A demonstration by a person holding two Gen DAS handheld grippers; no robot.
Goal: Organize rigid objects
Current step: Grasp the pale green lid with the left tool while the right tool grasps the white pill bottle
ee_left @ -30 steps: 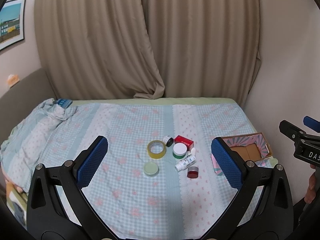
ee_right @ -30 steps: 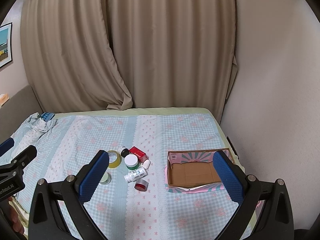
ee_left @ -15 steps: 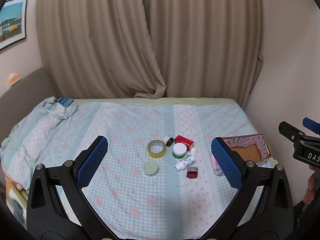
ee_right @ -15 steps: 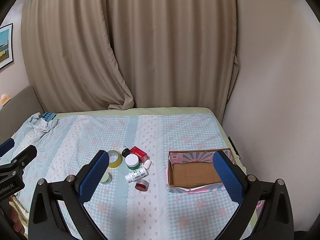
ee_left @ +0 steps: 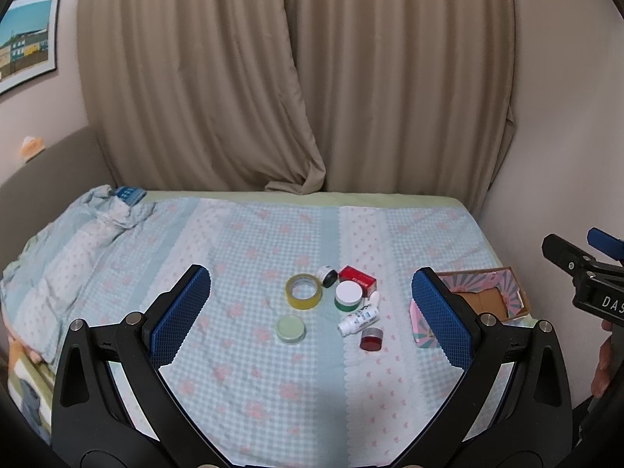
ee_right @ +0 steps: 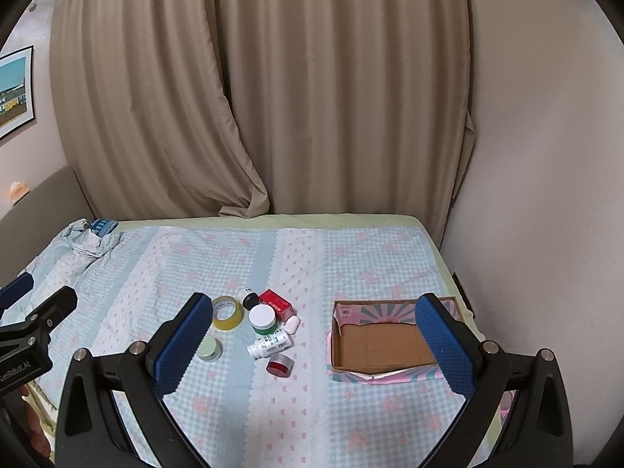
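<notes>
Bed [ee_right: 351, 421] carries everything. Cardboard box [ee_right: 380, 345] on its right side, open top, nothing inside, prob. the drop spot. Items clustered w/ gap left of box: tape roll [ee_left: 303, 291], white-lid jar [ee_left: 348, 295], bottle [ee_left: 358, 319] on its side, red cap [ee_left: 371, 339]. Left gripper [ee_left: 308, 314] & right gripper [ee_right: 314, 345] both above the bed, jaws spread, holding nothing.

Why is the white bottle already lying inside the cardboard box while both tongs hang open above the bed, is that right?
Not quite. The white bottle lies on its side on the bedspread among the other small items, left of the cardboard box, which holds nothing, as the right wrist view shows. Both the left tongs and right tongs do hang open above the bed.
</notes>
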